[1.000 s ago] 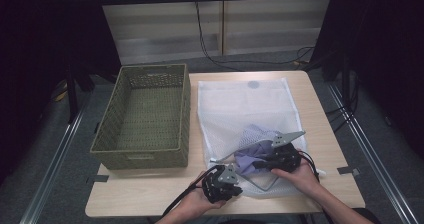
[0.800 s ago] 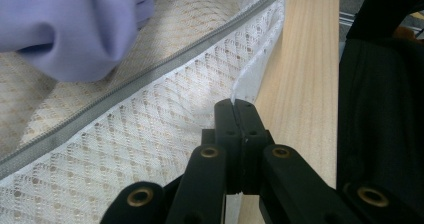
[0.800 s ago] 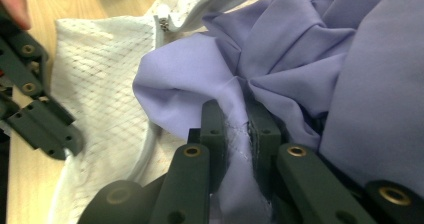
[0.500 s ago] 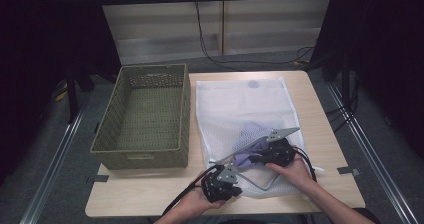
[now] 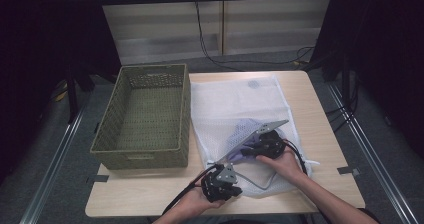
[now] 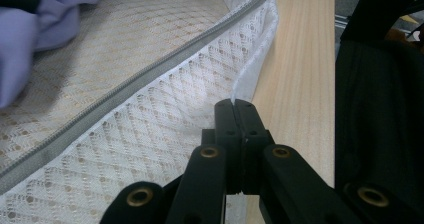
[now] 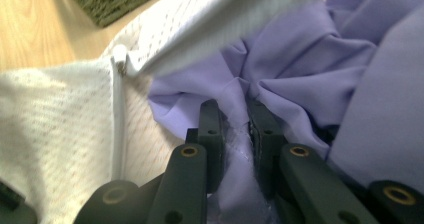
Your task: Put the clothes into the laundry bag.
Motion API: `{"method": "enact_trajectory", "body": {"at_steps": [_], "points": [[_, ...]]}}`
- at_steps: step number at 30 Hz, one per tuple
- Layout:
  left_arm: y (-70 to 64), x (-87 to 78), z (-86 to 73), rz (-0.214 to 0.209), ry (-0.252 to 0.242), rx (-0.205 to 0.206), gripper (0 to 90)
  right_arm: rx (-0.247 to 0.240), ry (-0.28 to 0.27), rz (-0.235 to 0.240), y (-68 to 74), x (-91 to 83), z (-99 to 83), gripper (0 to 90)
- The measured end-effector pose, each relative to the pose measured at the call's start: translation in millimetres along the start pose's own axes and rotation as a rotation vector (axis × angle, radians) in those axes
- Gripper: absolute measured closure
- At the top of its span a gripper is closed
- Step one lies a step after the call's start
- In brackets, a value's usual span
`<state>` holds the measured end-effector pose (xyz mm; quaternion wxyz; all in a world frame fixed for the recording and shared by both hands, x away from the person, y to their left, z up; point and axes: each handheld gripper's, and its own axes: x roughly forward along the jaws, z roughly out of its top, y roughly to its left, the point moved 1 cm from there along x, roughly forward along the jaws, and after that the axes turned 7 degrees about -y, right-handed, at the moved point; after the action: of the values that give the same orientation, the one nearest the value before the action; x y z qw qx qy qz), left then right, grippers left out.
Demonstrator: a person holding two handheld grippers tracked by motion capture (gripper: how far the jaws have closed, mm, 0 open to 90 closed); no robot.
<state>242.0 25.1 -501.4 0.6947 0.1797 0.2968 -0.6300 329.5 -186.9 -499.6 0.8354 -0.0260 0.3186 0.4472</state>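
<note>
The left hand-held gripper (image 6: 234, 106) is pinching the mesh laundry bag (image 5: 235, 104) edge at the desk's (image 5: 320, 114) 6 o'clock while the right hand-held gripper (image 7: 235, 119), clamped on the purple cloth (image 7: 300, 49) inside the bag's mouth, is likely pulling it out, next toward the wicker basket (image 5: 142, 151) at 9 o'clock.

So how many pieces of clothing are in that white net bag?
1 that I can see: a purple garment at the mouth of the mesh bag, pinched by the right gripper. The left gripper clamps the bag's edge. More could be hidden underneath.
</note>
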Motion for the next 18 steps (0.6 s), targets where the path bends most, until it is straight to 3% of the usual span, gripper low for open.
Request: {"method": "enact_trajectory", "body": {"at_steps": [5,7,9,13,18], "points": [[0.3,-0.5,0.1,0.002,0.002,0.006,90.0,0.001,-0.009,-0.041,-5.8,8.4,5.0,80.6],[0.1,-2.0,0.9,0.011,0.028,0.016,90.0,0.009,-0.027,-0.06,-8.8,11.9,6.2,80.6],[-0.2,-0.5,0.2,0.012,0.007,0.013,90.0,0.009,-0.034,-0.067,-8.8,14.1,6.7,79.4],[1.3,-0.9,0.5,-0.003,0.009,-0.006,90.0,0.016,-0.054,-0.022,-7.2,7.1,8.0,74.0],[-1.1,-0.7,1.9,-0.001,0.015,0.004,88.3,0.013,-0.09,0.046,-0.6,-12.5,11.8,66.0]]}}
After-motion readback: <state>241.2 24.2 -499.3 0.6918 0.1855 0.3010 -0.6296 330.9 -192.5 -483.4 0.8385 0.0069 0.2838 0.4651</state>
